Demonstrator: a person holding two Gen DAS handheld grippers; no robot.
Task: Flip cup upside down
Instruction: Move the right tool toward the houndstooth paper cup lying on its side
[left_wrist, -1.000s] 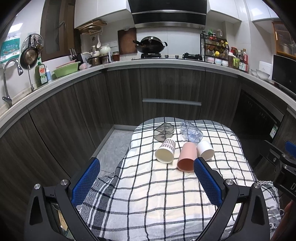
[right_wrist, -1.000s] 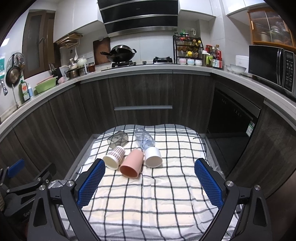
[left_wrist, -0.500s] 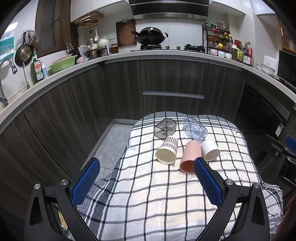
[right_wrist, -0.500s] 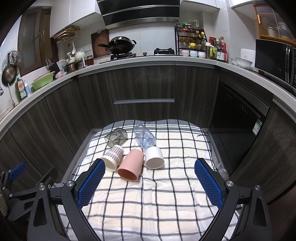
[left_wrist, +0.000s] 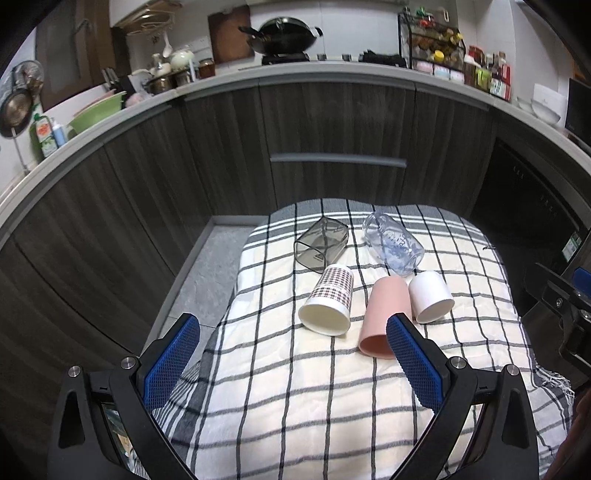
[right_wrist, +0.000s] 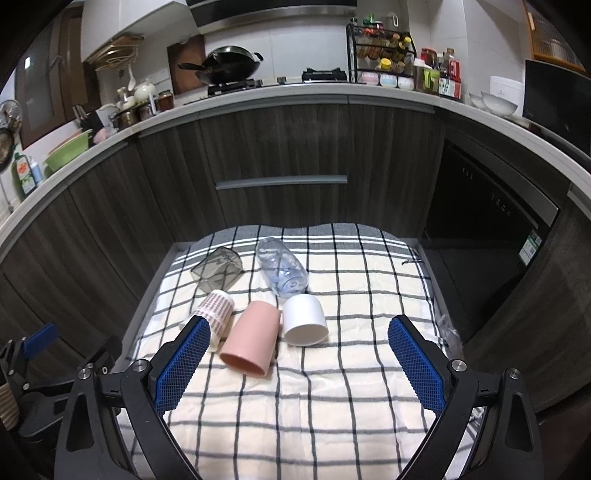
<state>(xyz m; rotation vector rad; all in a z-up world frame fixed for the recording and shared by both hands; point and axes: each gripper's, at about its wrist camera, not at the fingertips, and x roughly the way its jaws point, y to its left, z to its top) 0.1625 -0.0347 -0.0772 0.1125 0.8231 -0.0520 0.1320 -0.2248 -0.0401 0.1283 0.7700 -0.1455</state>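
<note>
Five vessels are laid on their sides on the cloth (right_wrist: 332, 387). In the near row, the patterned cup (left_wrist: 328, 299) lies left, the tall cup (left_wrist: 384, 314) centre, the short cup (left_wrist: 430, 297) right. Behind, the square container (left_wrist: 321, 245) lies left of the clear jar (left_wrist: 393, 249).

— What's the room like from where I'm steering?

— I see a kitchen: dark wood-grain base cabinets (right_wrist: 280, 155) curving under a pale grey countertop (right_wrist: 295, 94), with one long grey drawer handle (right_wrist: 280, 181).

— And above?

— A black wok (right_wrist: 229, 68) on the hob, a wire spice rack (right_wrist: 380, 51) against white wall, and a green plastic basin (left_wrist: 98, 116) on the left.

— The floor?

— Grey tiled floor (left_wrist: 207, 266) beside a black-and-white checked cloth (left_wrist: 295, 387).
</note>
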